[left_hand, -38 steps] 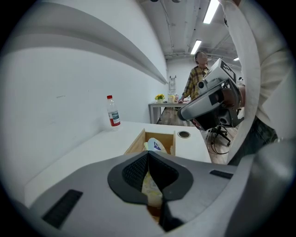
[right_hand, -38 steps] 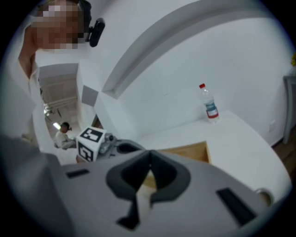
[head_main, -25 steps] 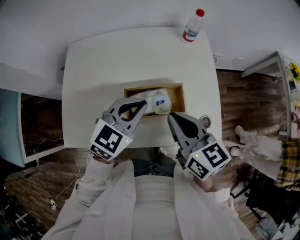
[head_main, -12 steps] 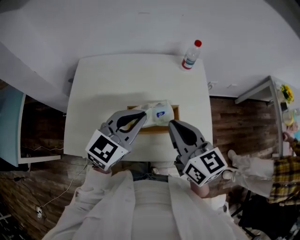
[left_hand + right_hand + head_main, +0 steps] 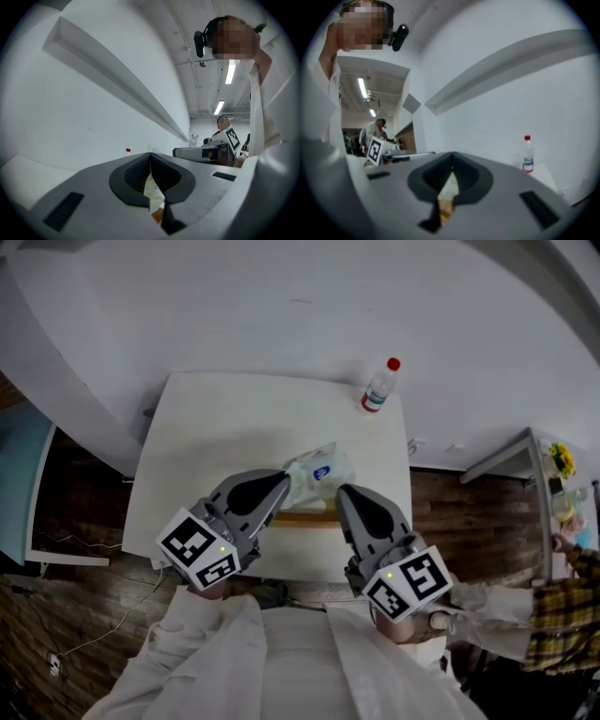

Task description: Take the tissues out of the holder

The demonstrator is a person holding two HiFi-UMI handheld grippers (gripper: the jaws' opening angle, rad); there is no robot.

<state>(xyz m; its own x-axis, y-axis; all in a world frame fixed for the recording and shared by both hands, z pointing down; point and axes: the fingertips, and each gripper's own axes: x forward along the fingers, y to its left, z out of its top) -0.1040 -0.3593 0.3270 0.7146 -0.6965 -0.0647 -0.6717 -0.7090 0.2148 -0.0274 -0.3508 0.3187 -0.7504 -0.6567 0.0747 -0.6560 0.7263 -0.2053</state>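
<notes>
A soft pack of tissues (image 5: 319, 472) in clear film with a blue mark hangs above the white table (image 5: 225, 427). My left gripper (image 5: 284, 484) is shut on the pack's left end, and a strip of its film (image 5: 152, 190) shows pinched between the jaws. The wooden holder (image 5: 305, 517) lies below on the table, mostly hidden by both grippers. My right gripper (image 5: 342, 491) hovers just right of the pack, shut, with nothing held. In the right gripper view its jaws meet (image 5: 451, 166), with pale film and wood showing beneath them.
A clear bottle with a red cap (image 5: 379, 387) stands at the table's far right corner, also the bottle (image 5: 528, 154) in the right gripper view. A white wall rises behind the table. A person in a plaid sleeve (image 5: 562, 615) stands at the right by a grey frame (image 5: 525, 442).
My left gripper has lifted the tissue pack up and out of the holder. Both grippers have risen from the table, which now looks smaller and farther.
</notes>
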